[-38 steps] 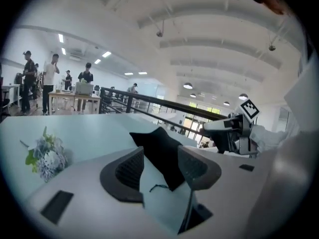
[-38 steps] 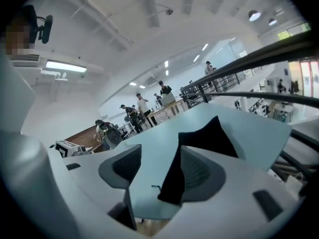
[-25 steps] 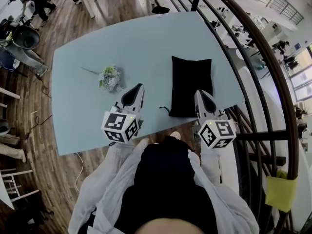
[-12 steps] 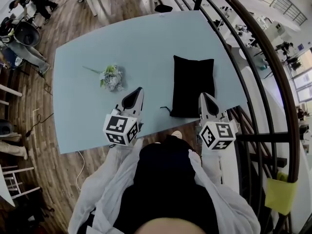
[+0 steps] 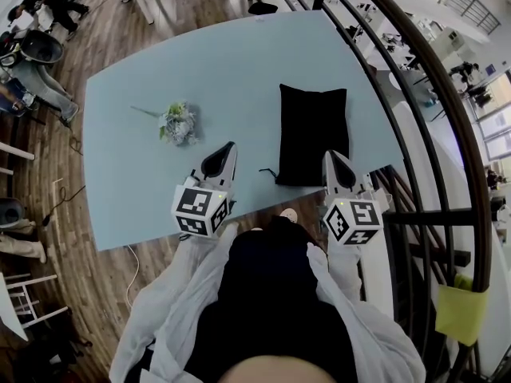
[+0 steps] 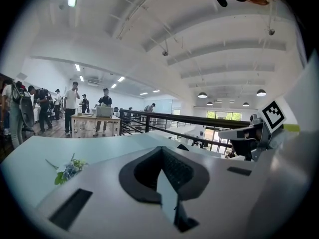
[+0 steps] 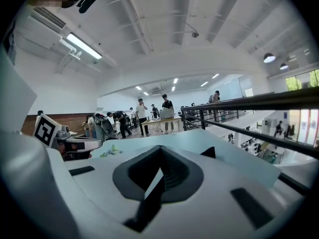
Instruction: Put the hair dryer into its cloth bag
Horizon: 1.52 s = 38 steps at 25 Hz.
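A black cloth bag (image 5: 312, 134) lies flat on the light blue table (image 5: 239, 62), its drawstring (image 5: 267, 172) trailing off its near left corner. No hair dryer shows outside the bag. My left gripper (image 5: 227, 147) hovers over the table's near edge, left of the bag, jaws shut and empty (image 6: 162, 149). At the bag's near right corner my right gripper (image 5: 330, 156) is also shut with nothing in it (image 7: 160, 149). A corner of the bag (image 7: 209, 152) peeks over the right gripper's body.
A small bunch of flowers (image 5: 177, 124) lies on the table's left part. A curved black railing (image 5: 435, 94) runs close along the table's right side. People and desks (image 5: 40, 22) stand on the wooden floor at the far left.
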Each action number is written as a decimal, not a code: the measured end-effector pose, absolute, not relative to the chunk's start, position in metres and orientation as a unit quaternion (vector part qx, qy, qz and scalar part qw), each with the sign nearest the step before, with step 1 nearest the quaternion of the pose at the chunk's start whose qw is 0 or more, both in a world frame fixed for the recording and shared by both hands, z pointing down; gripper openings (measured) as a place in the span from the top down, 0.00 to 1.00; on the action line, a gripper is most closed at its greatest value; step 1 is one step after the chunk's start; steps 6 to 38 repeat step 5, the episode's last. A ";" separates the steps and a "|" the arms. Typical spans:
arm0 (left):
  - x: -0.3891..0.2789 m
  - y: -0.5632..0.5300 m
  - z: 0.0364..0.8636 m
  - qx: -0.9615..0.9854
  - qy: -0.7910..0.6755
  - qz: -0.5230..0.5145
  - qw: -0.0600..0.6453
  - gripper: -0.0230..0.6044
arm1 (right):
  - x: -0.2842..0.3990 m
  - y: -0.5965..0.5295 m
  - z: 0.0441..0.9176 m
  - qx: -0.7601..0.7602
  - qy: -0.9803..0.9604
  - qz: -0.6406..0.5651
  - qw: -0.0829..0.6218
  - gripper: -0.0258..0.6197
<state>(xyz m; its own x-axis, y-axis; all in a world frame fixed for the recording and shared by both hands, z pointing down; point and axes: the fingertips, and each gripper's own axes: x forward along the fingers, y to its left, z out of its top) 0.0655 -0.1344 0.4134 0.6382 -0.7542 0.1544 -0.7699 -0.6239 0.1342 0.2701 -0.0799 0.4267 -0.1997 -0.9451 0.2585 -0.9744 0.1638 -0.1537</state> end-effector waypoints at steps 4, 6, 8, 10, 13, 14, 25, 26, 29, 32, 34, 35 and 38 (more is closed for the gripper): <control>0.064 -0.133 0.419 0.900 -0.422 0.053 0.093 0.94 | 0.266 -0.078 0.428 0.629 -0.761 0.150 0.046 0.95; 0.064 -0.133 0.420 0.900 -0.422 0.054 0.094 0.94 | 0.265 -0.078 0.428 0.628 -0.762 0.150 0.046 0.95; 0.064 -0.133 0.420 0.900 -0.422 0.054 0.094 0.94 | 0.265 -0.078 0.428 0.628 -0.762 0.150 0.046 0.95; 0.064 -0.133 0.420 0.900 -0.422 0.054 0.094 0.94 | 0.265 -0.078 0.428 0.628 -0.762 0.150 0.046 0.95; 0.064 -0.133 0.420 0.900 -0.422 0.054 0.094 0.94 | 0.265 -0.078 0.428 0.628 -0.762 0.150 0.046 0.95; 0.064 -0.133 0.420 0.900 -0.422 0.054 0.094 0.94 | 0.265 -0.078 0.428 0.628 -0.762 0.150 0.046 0.95; 0.064 -0.133 0.420 0.900 -0.422 0.054 0.094 0.94 | 0.265 -0.078 0.428 0.628 -0.762 0.150 0.046 0.95; 0.064 -0.133 0.420 0.900 -0.422 0.054 0.094 0.94 | 0.265 -0.078 0.428 0.628 -0.762 0.150 0.046 0.95; 0.064 -0.133 0.420 0.900 -0.422 0.054 0.094 0.94 | 0.265 -0.078 0.428 0.628 -0.762 0.150 0.046 0.95; 0.064 -0.133 0.420 0.900 -0.422 0.054 0.094 0.94 | 0.265 -0.078 0.428 0.628 -0.762 0.150 0.046 0.95; 0.064 -0.133 0.420 0.900 -0.422 0.054 0.094 0.94 | 0.265 -0.078 0.428 0.628 -0.762 0.150 0.046 0.95; 0.064 -0.133 0.420 0.900 -0.422 0.054 0.094 0.94 | 0.265 -0.078 0.428 0.628 -0.762 0.150 0.046 0.95; 0.064 -0.133 0.420 0.900 -0.422 0.054 0.094 0.94 | 0.265 -0.078 0.428 0.628 -0.762 0.150 0.046 0.95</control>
